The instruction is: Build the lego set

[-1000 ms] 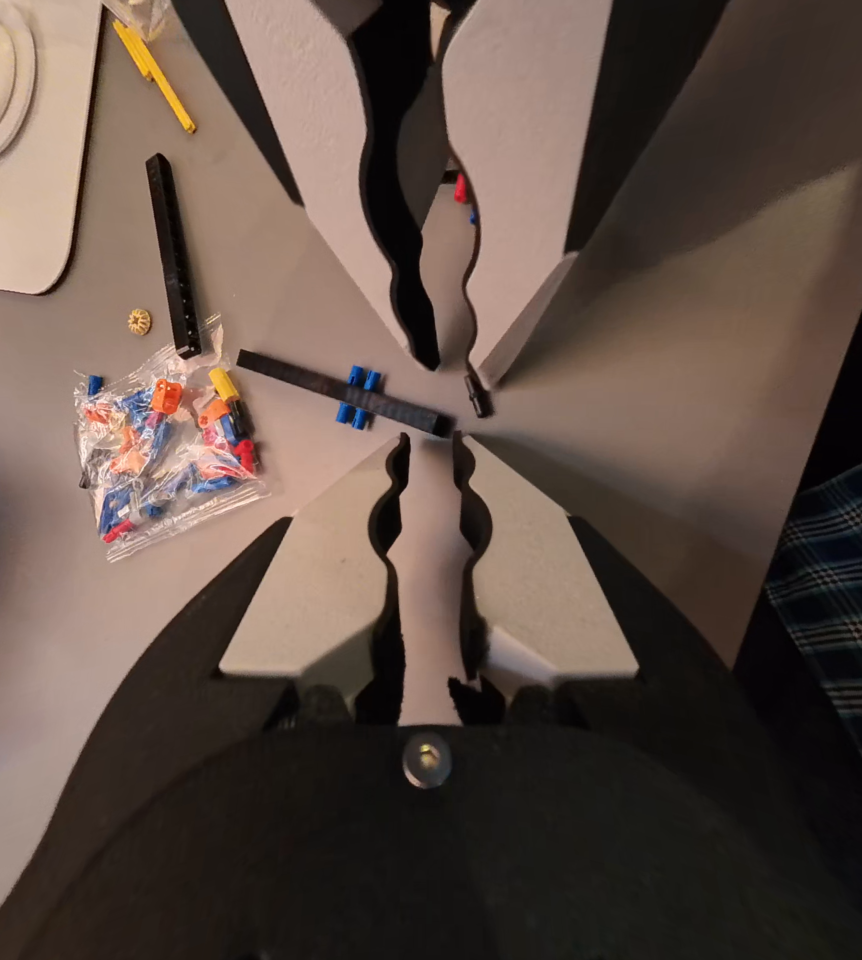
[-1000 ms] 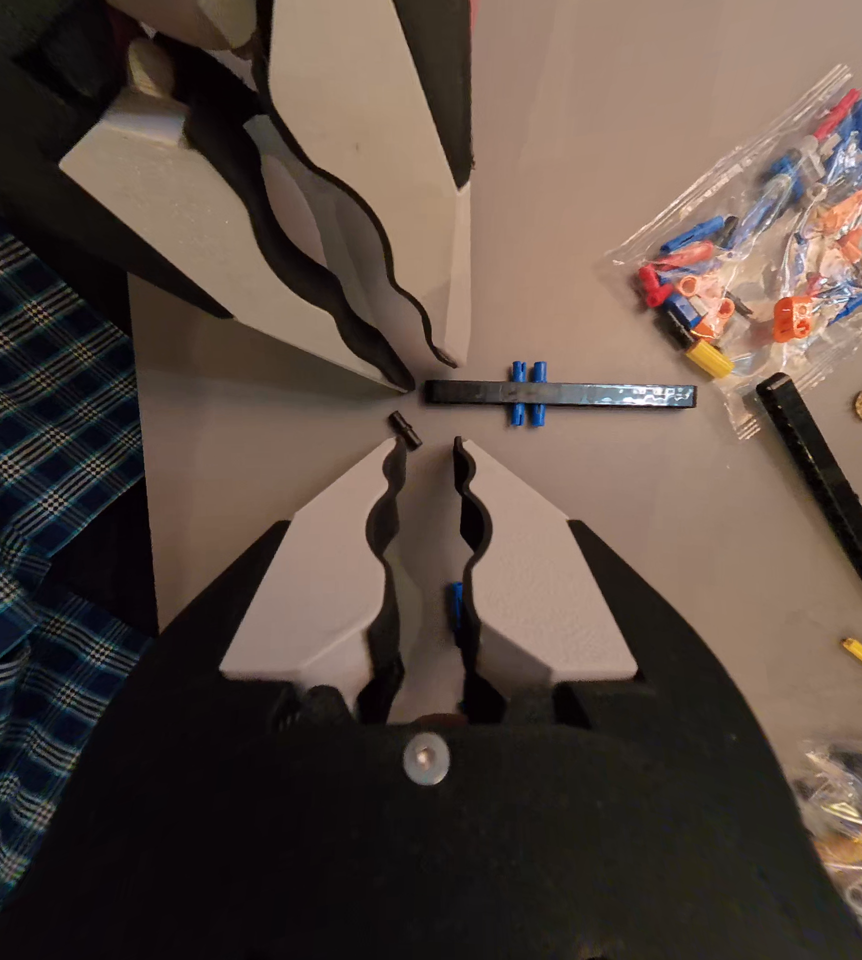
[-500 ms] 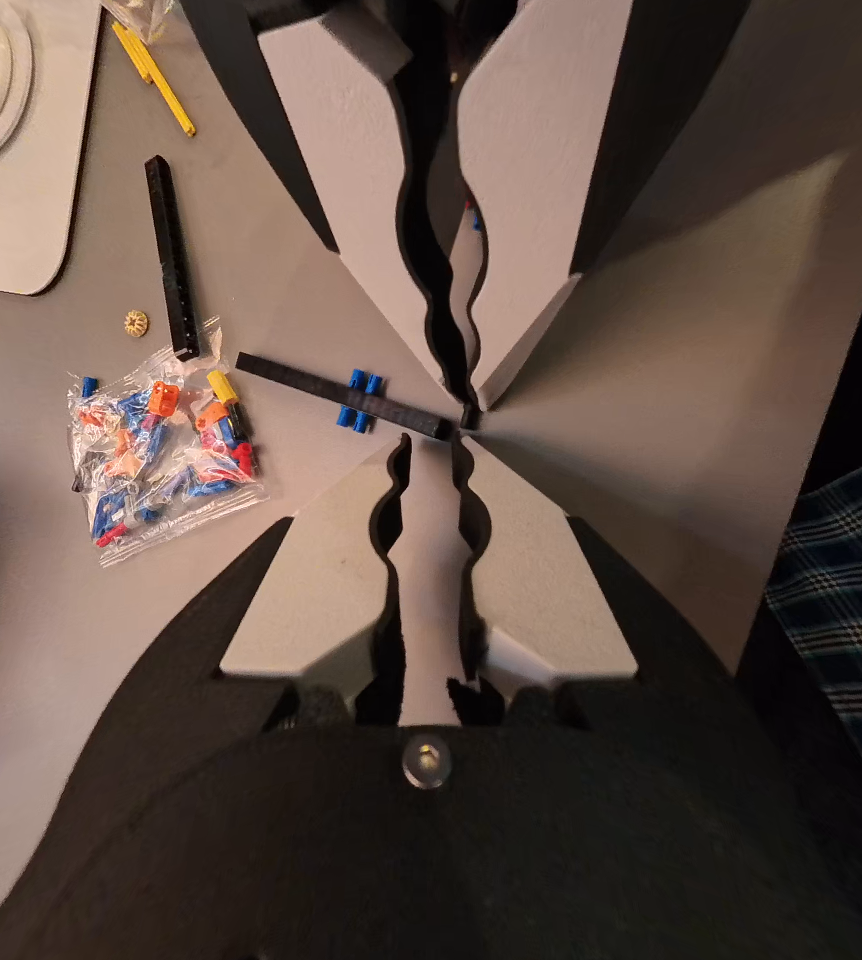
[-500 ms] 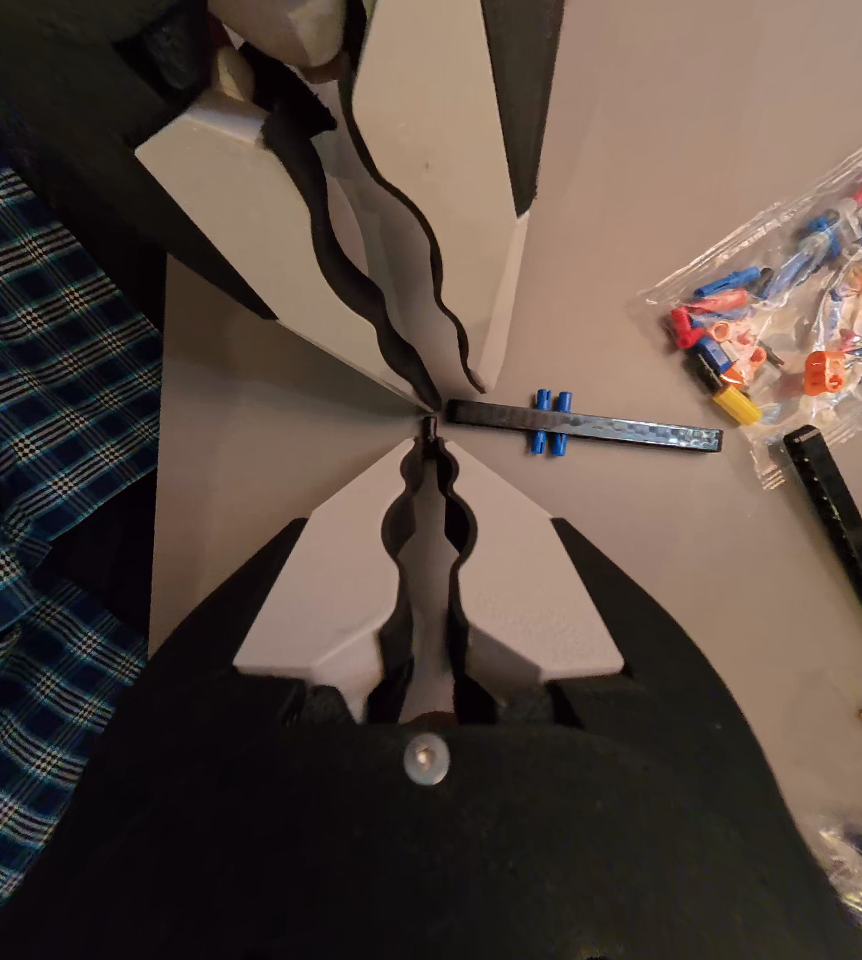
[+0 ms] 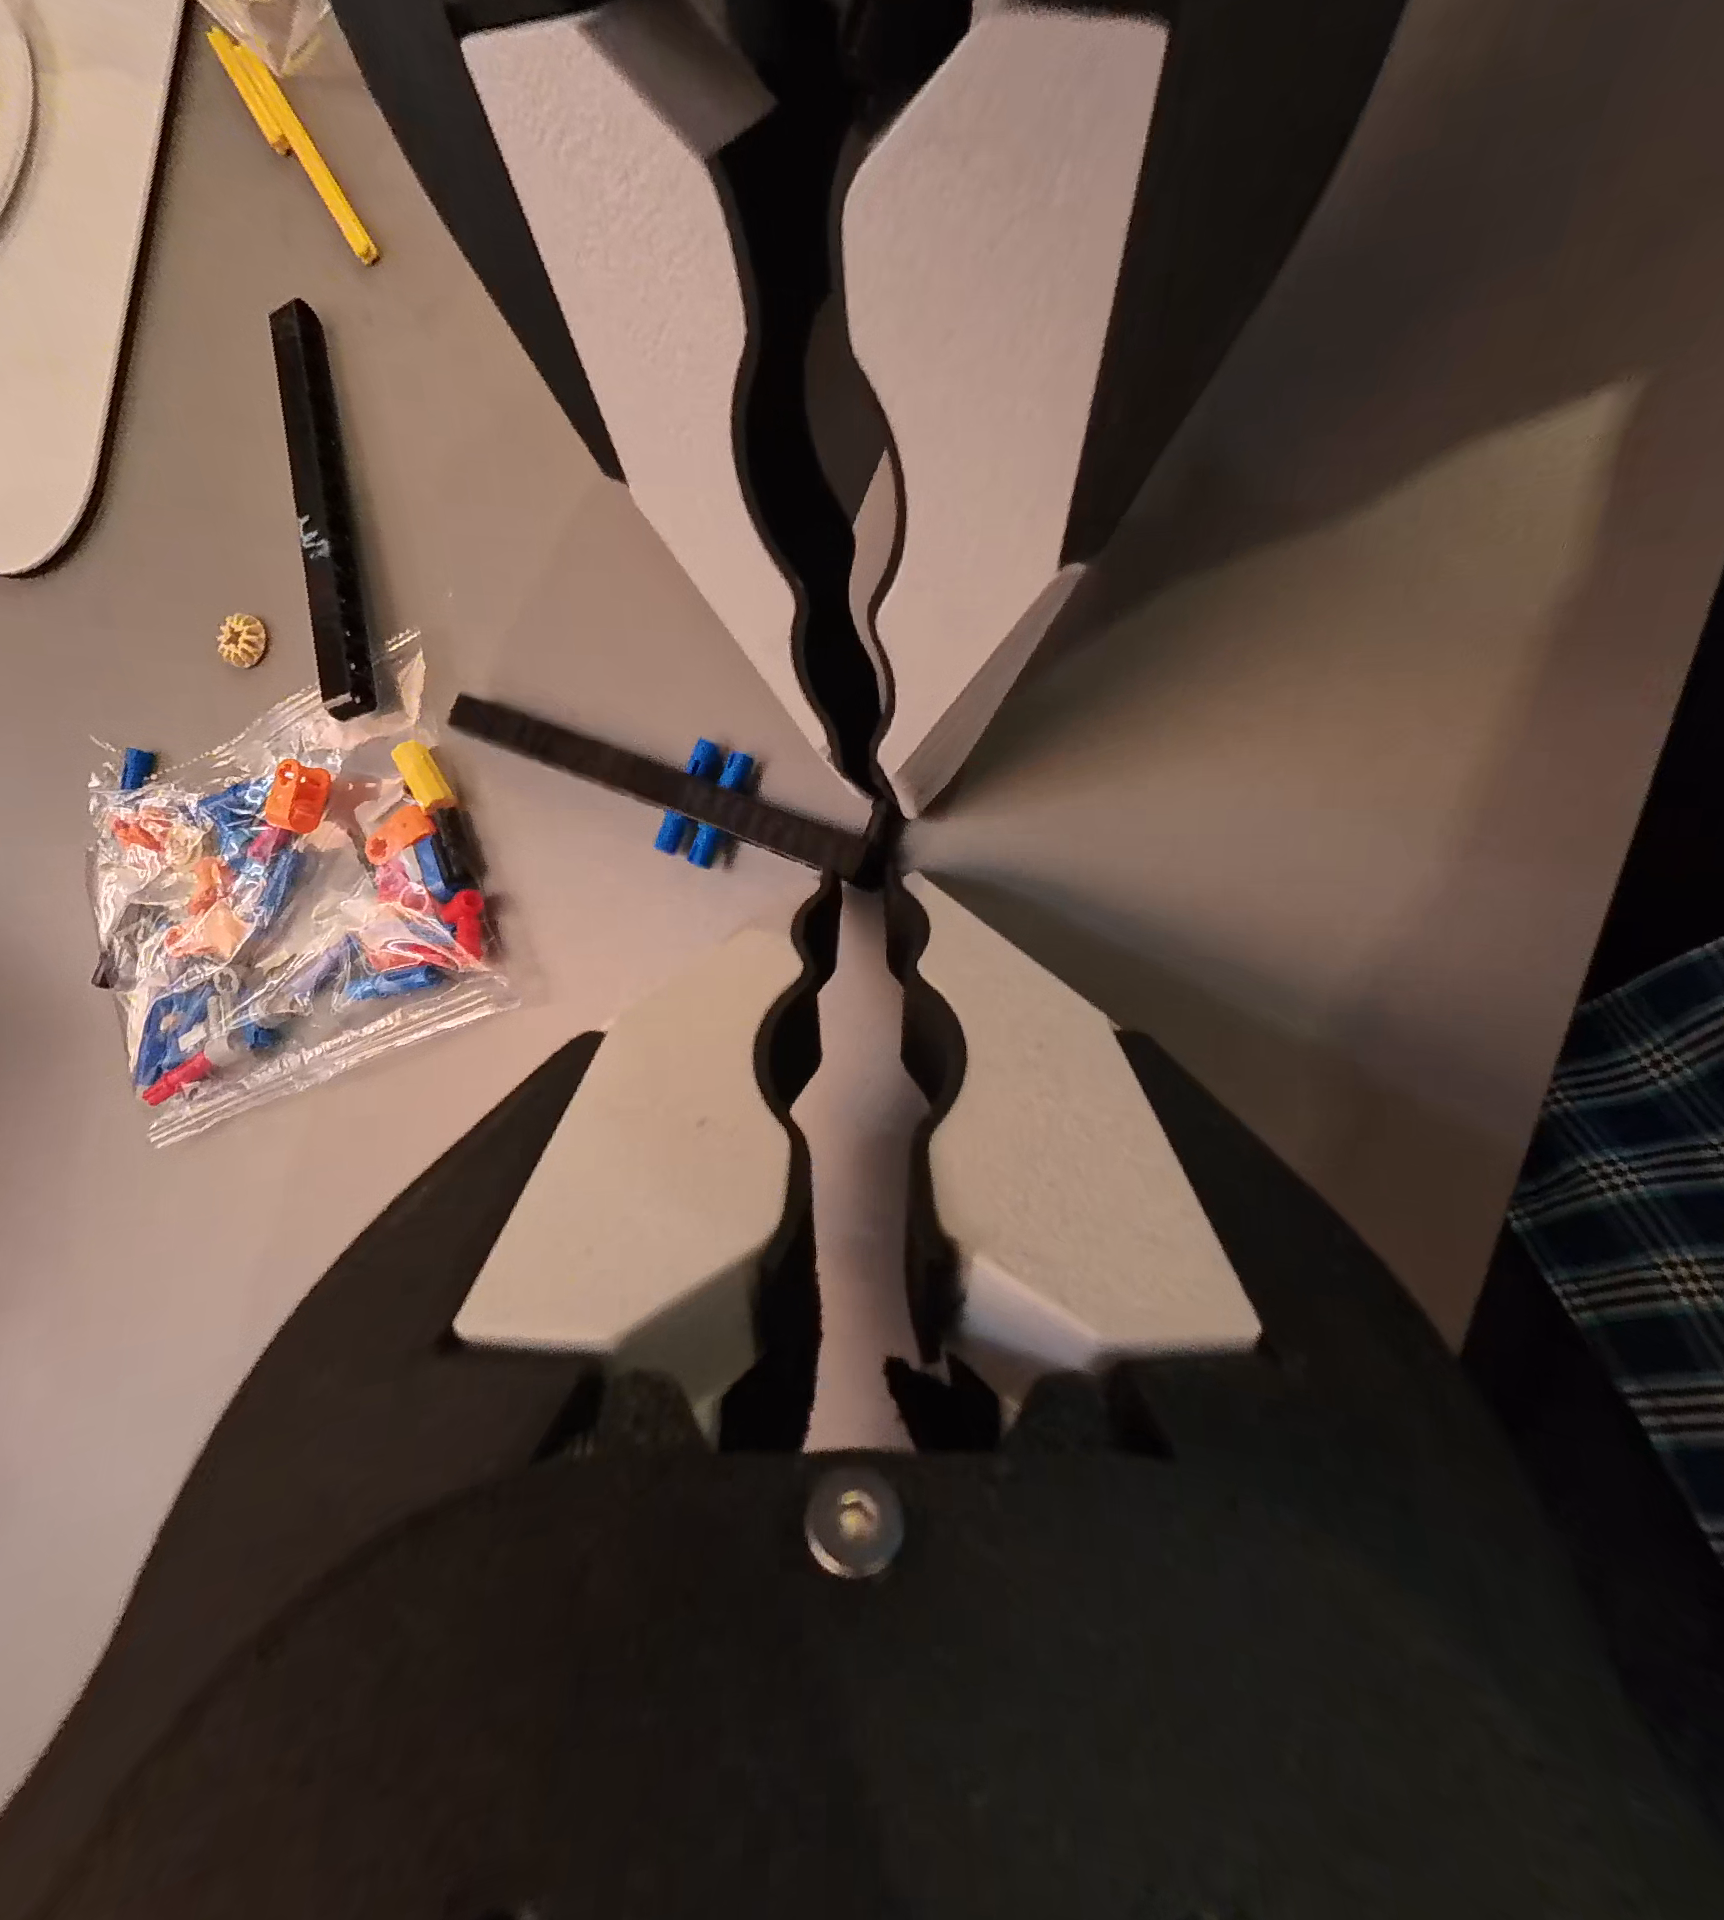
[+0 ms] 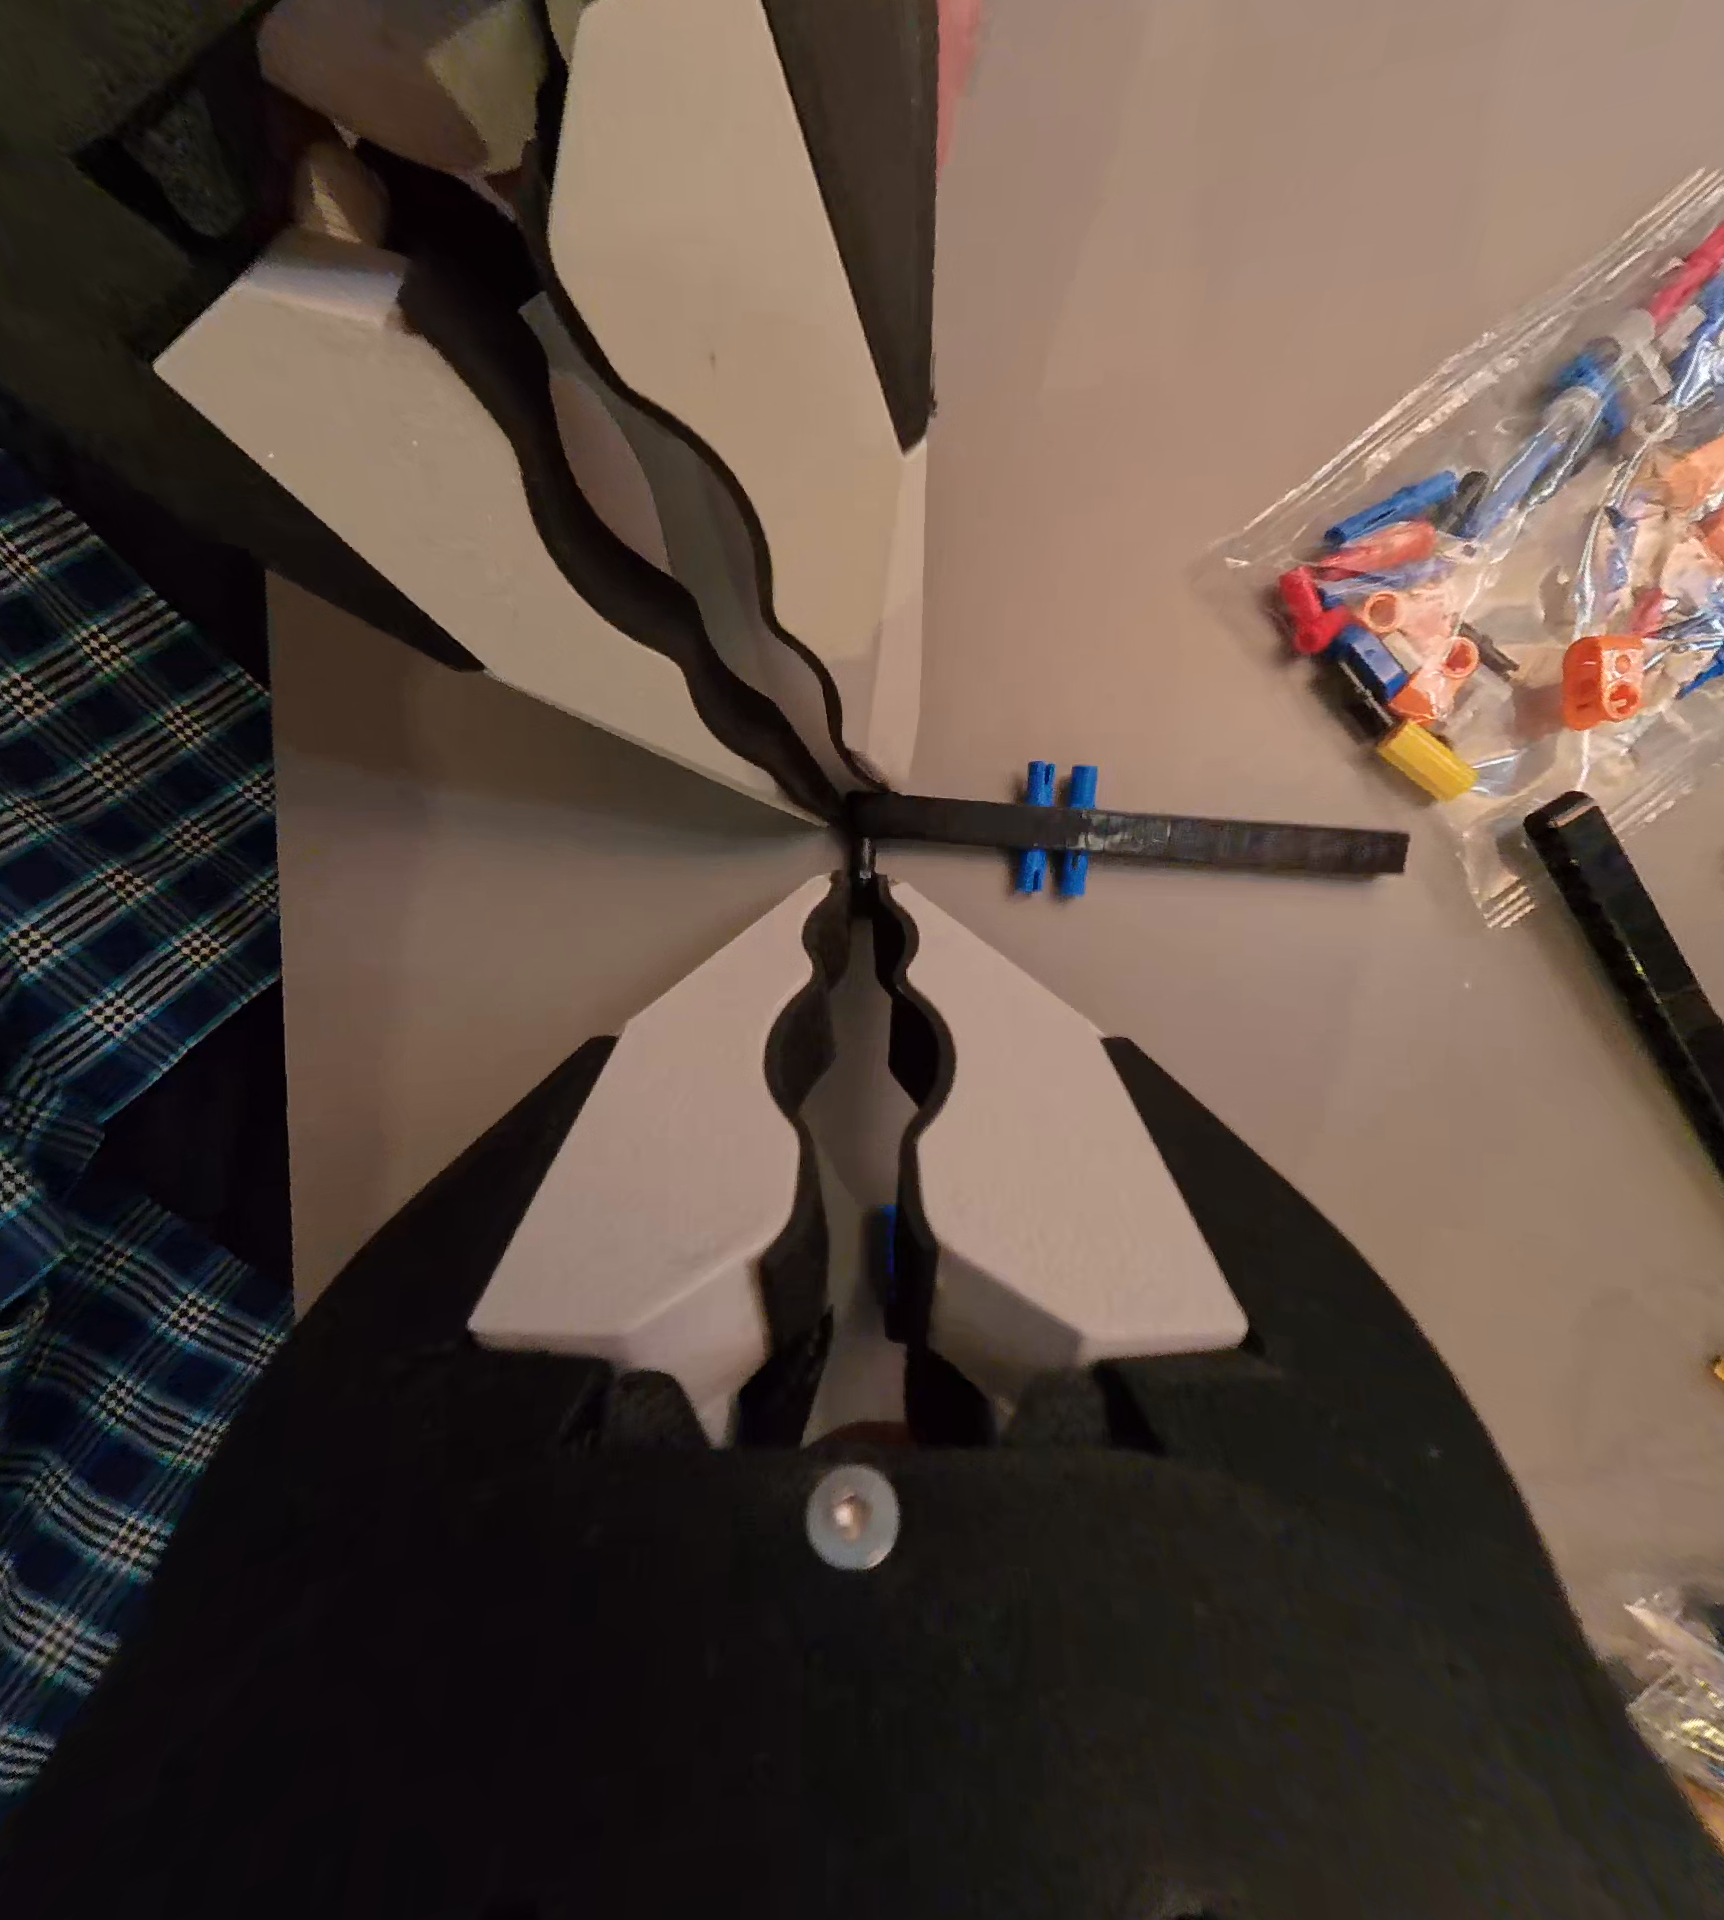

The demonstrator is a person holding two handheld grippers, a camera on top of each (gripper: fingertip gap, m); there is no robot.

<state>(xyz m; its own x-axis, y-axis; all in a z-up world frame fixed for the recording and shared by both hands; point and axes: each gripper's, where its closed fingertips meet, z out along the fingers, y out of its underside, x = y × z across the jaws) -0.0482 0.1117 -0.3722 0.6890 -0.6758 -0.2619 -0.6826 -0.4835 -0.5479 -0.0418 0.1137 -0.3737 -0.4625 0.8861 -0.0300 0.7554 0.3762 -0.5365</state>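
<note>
Tools meet mid-frame: your right tool (image 6: 863, 896) pinches a small black pin (image 6: 866, 864) against the black beam (image 6: 1128, 834), your left tool (image 5: 863, 902) slightly open at that beam's end.

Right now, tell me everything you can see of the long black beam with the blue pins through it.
The long black beam is a slim, straight bar of dark, slightly glossy plastic lying flat on the grey table. Two blue pins cross it side by side, sticking out both sides. Its far end points toward the clear parts bag without touching. At its near end a small black pin, gripped by the right tongs, meets it; the left tongs sit open beside that end.
</note>
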